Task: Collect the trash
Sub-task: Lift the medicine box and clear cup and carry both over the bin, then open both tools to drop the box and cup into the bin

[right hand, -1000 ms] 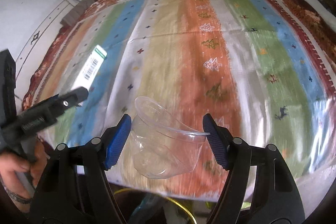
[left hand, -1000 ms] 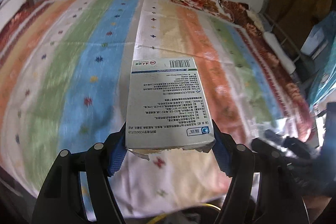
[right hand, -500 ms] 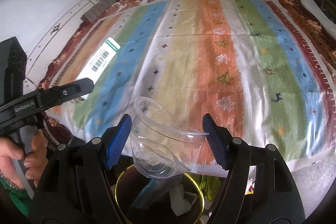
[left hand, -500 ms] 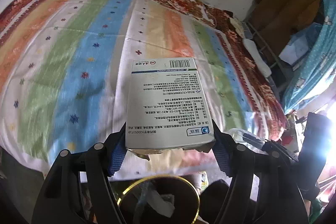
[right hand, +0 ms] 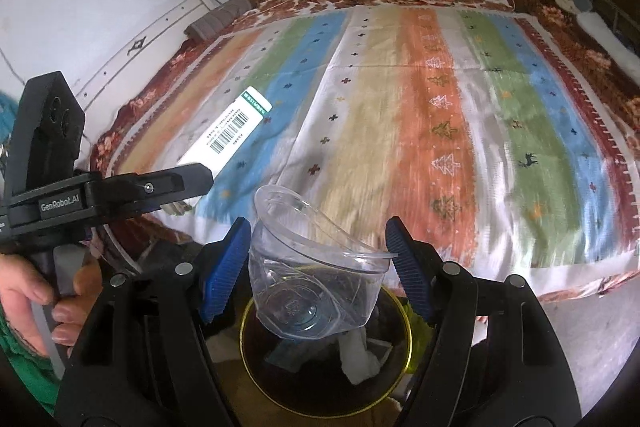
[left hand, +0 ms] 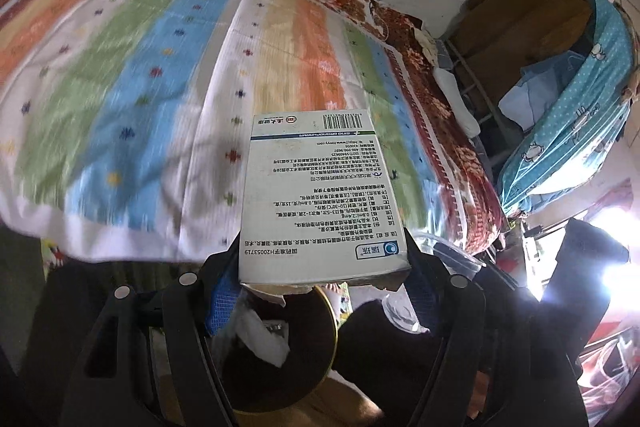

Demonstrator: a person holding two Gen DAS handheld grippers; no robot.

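My left gripper (left hand: 322,267) is shut on a white medicine box (left hand: 320,195) with printed text and a barcode, held by its near end above a dark bin with a yellow rim (left hand: 334,331). In the right wrist view my right gripper (right hand: 320,259) is shut on a squashed clear plastic cup (right hand: 316,267), which hangs over the same yellow-rimmed bin (right hand: 406,327). White crumpled paper (right hand: 358,355) lies inside the bin. The left gripper (right hand: 104,195) and the hand (right hand: 36,299) holding it show at the left, with the box (right hand: 228,131) sticking out beyond it.
A bed with a striped blanket (right hand: 400,131) fills the space behind the bin. A folded grey cloth (right hand: 216,21) lies at its far corner. Blue dotted fabric (left hand: 580,115) and brown clothing (left hand: 520,23) hang to the right of the bed.
Both grippers have drawn back from over the bed, keeping the box and the cup. The yellow-rimmed bin has come into view under them and now sits beneath both held things.
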